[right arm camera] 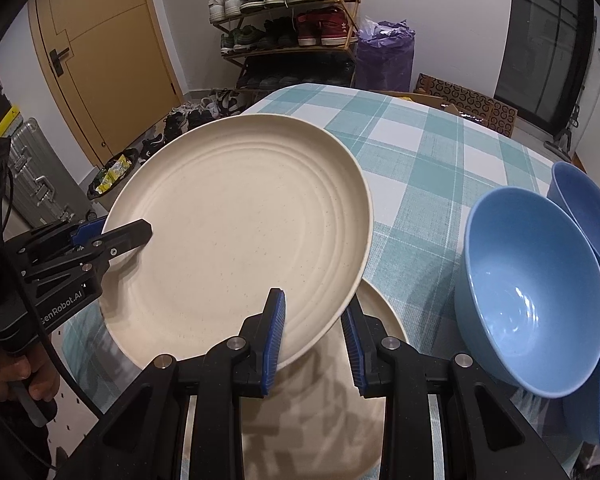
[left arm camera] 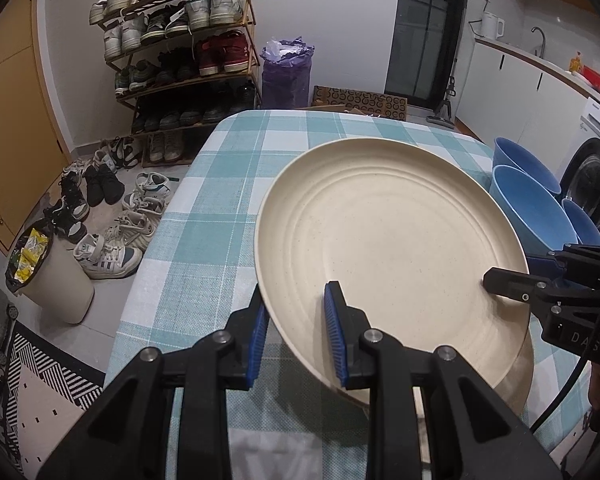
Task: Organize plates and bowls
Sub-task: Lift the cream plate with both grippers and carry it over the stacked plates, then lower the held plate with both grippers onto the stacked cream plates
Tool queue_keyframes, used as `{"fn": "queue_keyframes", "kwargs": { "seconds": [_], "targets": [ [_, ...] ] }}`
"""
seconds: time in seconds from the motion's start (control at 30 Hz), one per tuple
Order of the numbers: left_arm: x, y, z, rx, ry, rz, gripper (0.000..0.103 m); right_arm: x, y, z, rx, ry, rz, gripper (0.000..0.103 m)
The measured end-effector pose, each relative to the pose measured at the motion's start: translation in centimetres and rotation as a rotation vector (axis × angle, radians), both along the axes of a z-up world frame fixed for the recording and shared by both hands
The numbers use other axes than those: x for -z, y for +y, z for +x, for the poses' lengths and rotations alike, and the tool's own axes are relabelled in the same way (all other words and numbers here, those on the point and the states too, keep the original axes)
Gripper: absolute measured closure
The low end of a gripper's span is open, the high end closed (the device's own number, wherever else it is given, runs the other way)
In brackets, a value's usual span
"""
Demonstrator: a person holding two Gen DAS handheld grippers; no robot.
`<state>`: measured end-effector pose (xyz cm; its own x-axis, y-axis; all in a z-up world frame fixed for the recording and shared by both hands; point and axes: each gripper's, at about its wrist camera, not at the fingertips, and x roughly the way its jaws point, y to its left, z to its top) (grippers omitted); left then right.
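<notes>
Above the checked desk [left arm camera: 204,208] a cream plate [left arm camera: 392,236] was held tilted, its near rim clamped by the left gripper [left arm camera: 298,336] and the right gripper [right arm camera: 314,344]. Another plate [right arm camera: 320,400] lay beneath. Blue bowls [right arm camera: 528,292] were clustered at the right.

Matt, speckled cream plate [right arm camera: 240,216] with ridged rings; beside it, glossy smooth blue bowls [right arm camera: 528,300]; beneath it, woven checked cloth [left arm camera: 204,216] covers the surface.
</notes>
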<state>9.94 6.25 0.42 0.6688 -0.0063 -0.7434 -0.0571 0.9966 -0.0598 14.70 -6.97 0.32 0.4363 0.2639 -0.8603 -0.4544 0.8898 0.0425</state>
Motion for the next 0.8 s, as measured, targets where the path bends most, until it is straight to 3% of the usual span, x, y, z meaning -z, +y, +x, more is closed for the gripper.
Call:
{"fn": "queue_keyframes", "kwargs": {
  "seconds": [0.8],
  "targets": [
    [1.3,-3.8,-2.5,0.071,0.008,-0.006,0.077,0.5,-3.7,-4.3,0.047,-0.007,-0.025,0.074]
  ]
}}
